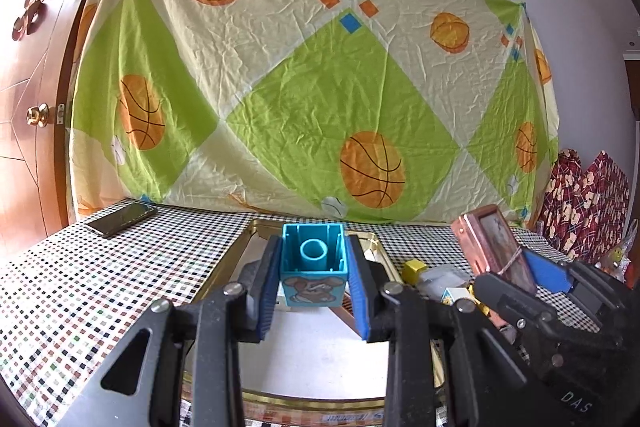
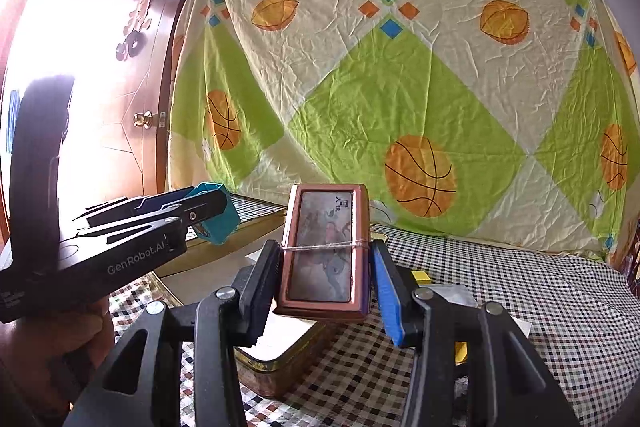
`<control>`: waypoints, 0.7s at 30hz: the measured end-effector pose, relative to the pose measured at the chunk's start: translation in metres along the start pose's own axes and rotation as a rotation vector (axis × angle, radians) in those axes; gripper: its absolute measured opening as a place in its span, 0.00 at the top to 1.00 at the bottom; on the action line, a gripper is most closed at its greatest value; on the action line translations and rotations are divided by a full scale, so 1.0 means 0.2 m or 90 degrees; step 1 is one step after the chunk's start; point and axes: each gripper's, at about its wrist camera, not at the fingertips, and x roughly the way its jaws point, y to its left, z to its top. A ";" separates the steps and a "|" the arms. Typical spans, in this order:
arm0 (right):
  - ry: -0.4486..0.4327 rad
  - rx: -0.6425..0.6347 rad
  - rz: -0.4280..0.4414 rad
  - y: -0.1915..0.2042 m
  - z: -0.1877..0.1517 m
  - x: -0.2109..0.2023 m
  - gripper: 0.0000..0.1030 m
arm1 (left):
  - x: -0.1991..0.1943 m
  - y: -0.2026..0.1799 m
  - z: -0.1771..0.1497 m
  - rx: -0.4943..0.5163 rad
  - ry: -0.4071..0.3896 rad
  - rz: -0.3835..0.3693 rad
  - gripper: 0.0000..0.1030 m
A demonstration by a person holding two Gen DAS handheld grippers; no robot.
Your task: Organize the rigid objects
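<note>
My left gripper [image 1: 313, 269] is shut on a hollow blue toy block [image 1: 313, 259] with a cartoon animal sticker, held above the gold-rimmed tin box [image 1: 320, 359]. My right gripper [image 2: 325, 269] is shut on a copper-coloured flat case [image 2: 325, 251] tied with a thin string, tilted upright over the tin's right corner [image 2: 280, 359]. In the left wrist view the case [image 1: 494, 247] and right gripper [image 1: 516, 279] show at the right. In the right wrist view the left gripper [image 2: 208, 211] with the blue block [image 2: 218, 221] shows at the left.
A checkered cloth [image 1: 80, 299] covers the table. A phone [image 1: 122, 219] lies at the back left. A yellow cube [image 1: 414, 269] and small loose items [image 1: 452, 287] lie right of the tin. A basketball-print sheet [image 1: 304, 87] hangs behind. A wooden door [image 2: 132, 99] stands left.
</note>
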 end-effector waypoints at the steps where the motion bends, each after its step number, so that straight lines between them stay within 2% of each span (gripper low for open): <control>1: 0.002 -0.001 0.002 0.01 0.00 0.01 0.53 | 0.00 0.01 0.00 0.000 0.001 0.000 0.71; 21: 0.042 -0.010 0.038 0.10 0.04 0.16 0.53 | 0.09 0.12 0.02 -0.002 0.045 0.010 0.71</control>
